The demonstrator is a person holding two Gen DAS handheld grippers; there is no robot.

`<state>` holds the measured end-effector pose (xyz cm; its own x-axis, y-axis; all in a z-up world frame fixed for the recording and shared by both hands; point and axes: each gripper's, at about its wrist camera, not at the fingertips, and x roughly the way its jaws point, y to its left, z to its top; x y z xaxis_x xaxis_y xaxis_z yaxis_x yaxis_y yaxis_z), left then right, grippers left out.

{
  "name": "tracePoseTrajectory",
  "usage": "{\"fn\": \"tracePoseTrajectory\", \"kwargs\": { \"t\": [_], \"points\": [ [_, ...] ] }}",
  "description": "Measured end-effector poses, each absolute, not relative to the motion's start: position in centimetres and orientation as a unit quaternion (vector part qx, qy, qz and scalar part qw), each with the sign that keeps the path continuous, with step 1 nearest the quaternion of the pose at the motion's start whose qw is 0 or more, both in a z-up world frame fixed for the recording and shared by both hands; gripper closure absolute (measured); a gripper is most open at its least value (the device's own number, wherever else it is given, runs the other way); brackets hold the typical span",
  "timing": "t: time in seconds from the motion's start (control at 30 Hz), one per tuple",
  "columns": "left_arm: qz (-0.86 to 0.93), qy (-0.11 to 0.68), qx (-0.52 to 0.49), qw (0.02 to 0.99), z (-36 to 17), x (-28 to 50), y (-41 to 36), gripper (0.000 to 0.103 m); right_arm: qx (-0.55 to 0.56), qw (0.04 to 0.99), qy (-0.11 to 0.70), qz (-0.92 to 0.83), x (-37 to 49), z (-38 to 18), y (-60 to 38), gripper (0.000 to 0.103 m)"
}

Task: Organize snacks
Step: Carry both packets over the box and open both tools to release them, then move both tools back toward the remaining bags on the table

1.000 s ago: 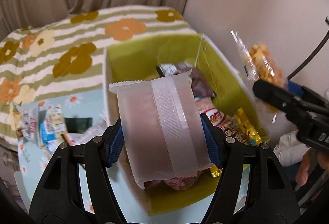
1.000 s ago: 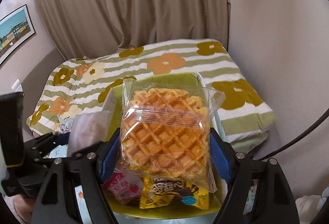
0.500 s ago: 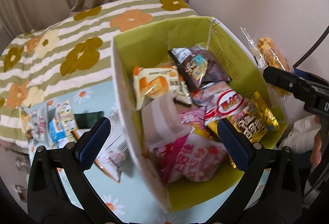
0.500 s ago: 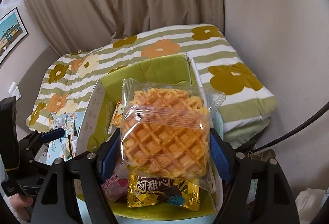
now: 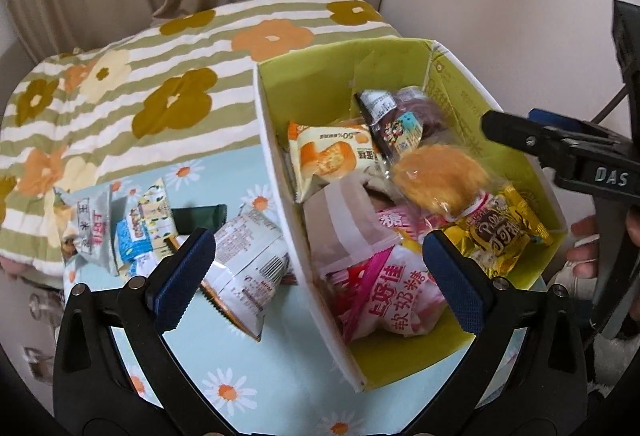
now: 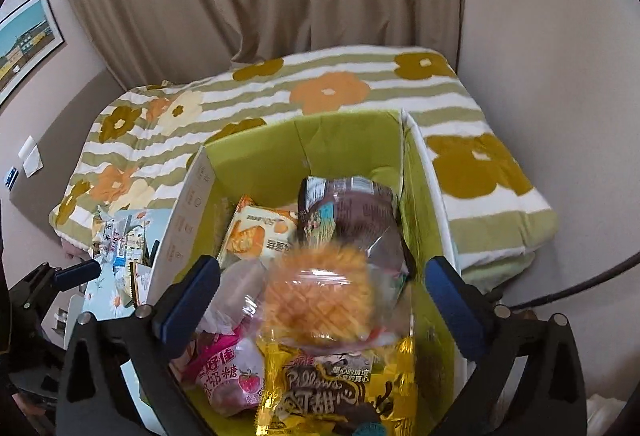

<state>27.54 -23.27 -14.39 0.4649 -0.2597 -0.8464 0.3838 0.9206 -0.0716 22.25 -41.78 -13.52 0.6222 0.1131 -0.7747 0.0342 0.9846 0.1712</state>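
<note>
A green-lined cardboard box (image 5: pixel 320 83) (image 6: pixel 352 139) holds several snack packs. The wrapped waffle (image 5: pixel 440 175) (image 6: pixel 320 300), blurred, lies loose on top of the packs inside it. The white frosted pack (image 5: pixel 348 220) lies in the box beside a pink candy bag (image 5: pixel 396 288) and a gold pack (image 5: pixel 500 232). My left gripper (image 5: pixel 316 276) is open and empty over the box's left wall. My right gripper (image 6: pixel 320 300) is open above the box, with the waffle below it.
Several loose snack packs (image 5: pixel 132 228) and a white printed pack (image 5: pixel 248 260) lie on the daisy-print cloth (image 5: pixel 240 376) left of the box. A striped flower blanket (image 5: pixel 160 75) lies behind. A wall stands to the right.
My left gripper opened and dropped the white frosted pack into the box. My right gripper opened and released the waffle, which fell onto the packs.
</note>
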Motion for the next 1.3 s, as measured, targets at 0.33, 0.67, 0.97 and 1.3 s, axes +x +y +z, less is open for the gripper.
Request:
{"fn": "tracePoseTrajectory", "kwargs": {
  "t": [0.33,0.67,0.97,1.3],
  "points": [
    [-0.153,0.474,0.042,0.866,-14.4,23.7,-20.6,0.0,0.095,0.896,0.43,0.053,19.9,-12.9,-41.7,0.001],
    [-0.063,0.453,0.017,0.889,-12.9,20.0,-14.6,0.0,0.074,0.905,0.399,0.13,19.5,-11.0,-37.8,0.001],
    [-0.018,0.439,-0.019,0.898,-11.8,19.7,-7.4,0.0,0.047,0.902,0.391,0.176,19.8,-10.4,-31.8,0.001],
    [-0.05,0.45,-0.012,0.892,-12.5,24.7,0.6,0.0,0.048,0.898,0.403,0.168,21.9,-10.5,-22.8,0.001]
  ]
}}
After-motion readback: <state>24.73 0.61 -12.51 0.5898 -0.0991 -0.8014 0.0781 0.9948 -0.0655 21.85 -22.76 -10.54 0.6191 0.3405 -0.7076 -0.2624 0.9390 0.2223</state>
